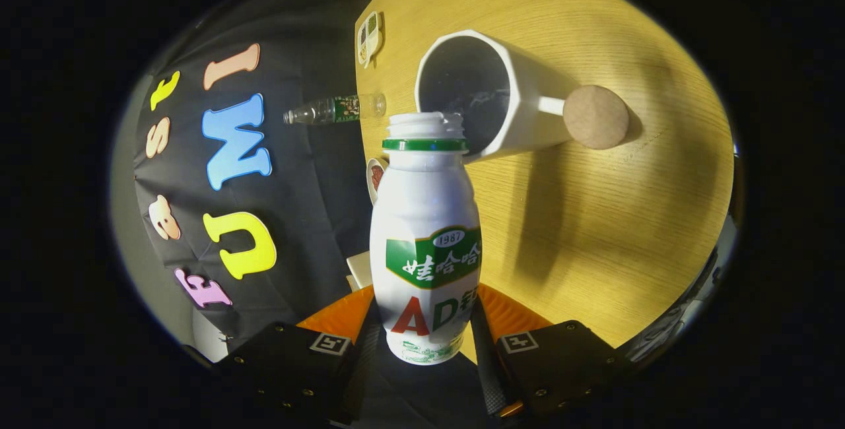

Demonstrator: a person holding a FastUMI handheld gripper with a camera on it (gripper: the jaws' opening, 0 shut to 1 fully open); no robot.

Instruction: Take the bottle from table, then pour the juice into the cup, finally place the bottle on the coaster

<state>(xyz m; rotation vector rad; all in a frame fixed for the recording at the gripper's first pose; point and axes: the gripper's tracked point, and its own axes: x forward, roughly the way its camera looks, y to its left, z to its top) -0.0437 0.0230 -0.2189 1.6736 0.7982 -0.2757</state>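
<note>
The jaws of the gripper (pixel 424 343) are closed on the bottle (pixel 426 231), one finger pressing each side of its lower body. The bottle is uncapped, and its mouth sits right at the rim of the cup (pixel 488 102), apparently just touching it, though the fisheye warp makes contact hard to judge. The cup stands on the desk (pixel 594 231) with its opening facing the bottle; its handle points away, toward a round coaster (pixel 596 117) lying just beyond it. Bare wood stretches wide past cup and coaster. The desk's edge runs close behind the bottle, and a small clear bottle (pixel 333 110) sits at that edge, against the booth wall. Count: one white bottle, one cup, one coaster, one clear bottle, two small flat items (pixel 370 38) near the desk edge.
</note>
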